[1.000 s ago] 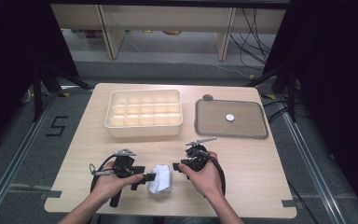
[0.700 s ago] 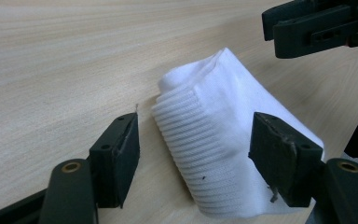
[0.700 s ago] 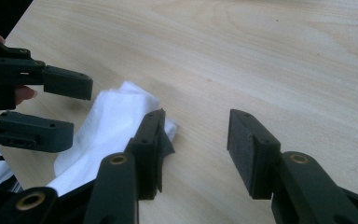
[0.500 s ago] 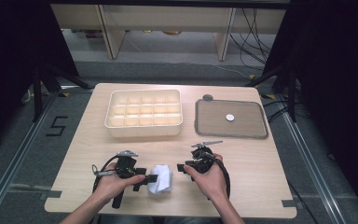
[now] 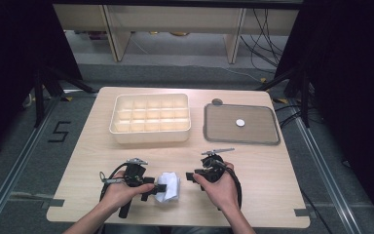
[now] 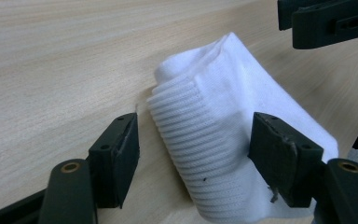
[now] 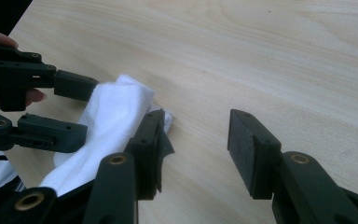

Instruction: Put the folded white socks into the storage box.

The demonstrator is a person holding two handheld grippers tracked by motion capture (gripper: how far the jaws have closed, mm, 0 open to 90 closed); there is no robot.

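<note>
A: While the folded white ribbed sock [image 6: 223, 135] lies on the pale wooden table [image 5: 272, 180] near its front edge, which claw is nearer?

B: The left gripper [image 6: 200, 158]. Its jaws stand open astride the ribbed cuff, one pad touching or nearly so, not yet squeezing.

A: And the right gripper [image 7: 196, 149]?

B: Open too, holding nothing; the sock sits just beyond its left jaw, outside the gap. The sock's long axis runs away from the left gripper, toward the right one.

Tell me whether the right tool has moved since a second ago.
Yes. In the high view the right tool has drifted slightly toward the table's near edge, away from the grey tray.
</note>
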